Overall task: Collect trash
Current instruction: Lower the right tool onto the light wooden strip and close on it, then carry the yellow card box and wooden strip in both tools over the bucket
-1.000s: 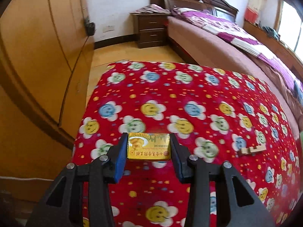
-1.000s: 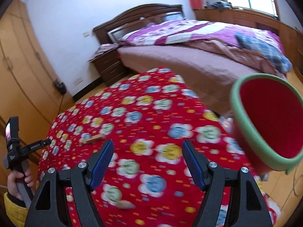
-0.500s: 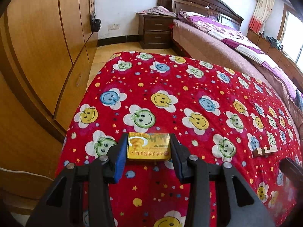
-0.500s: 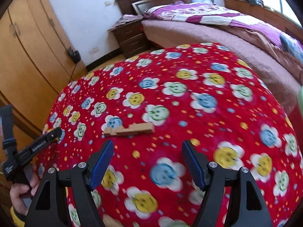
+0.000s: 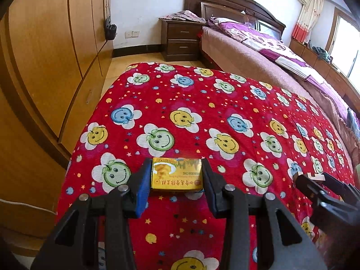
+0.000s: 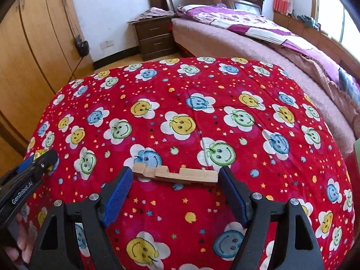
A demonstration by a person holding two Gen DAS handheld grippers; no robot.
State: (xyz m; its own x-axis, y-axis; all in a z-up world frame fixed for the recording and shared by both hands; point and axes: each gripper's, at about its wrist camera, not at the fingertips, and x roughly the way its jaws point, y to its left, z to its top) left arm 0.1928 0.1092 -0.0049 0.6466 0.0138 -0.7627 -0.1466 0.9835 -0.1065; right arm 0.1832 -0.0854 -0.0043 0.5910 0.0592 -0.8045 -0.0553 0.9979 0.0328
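Right wrist view now has the open right gripper [image 6: 175, 193] moved in to straddle the wood scrap [image 6: 177, 175] on the surface [image 6: 225, 90], ready to close, while the left gripper [image 5: 176, 177] keeps its box [image 5: 176, 176] clamped.

Right gripper closing in on the wooden piece

The right gripper [image 6: 175, 193] is now bracketing the wooden piece [image 6: 177, 175] at lower centre (previously up-frame), and is entering the left wrist view's lower right; the green-rimmed bucket is dropping out of frame.
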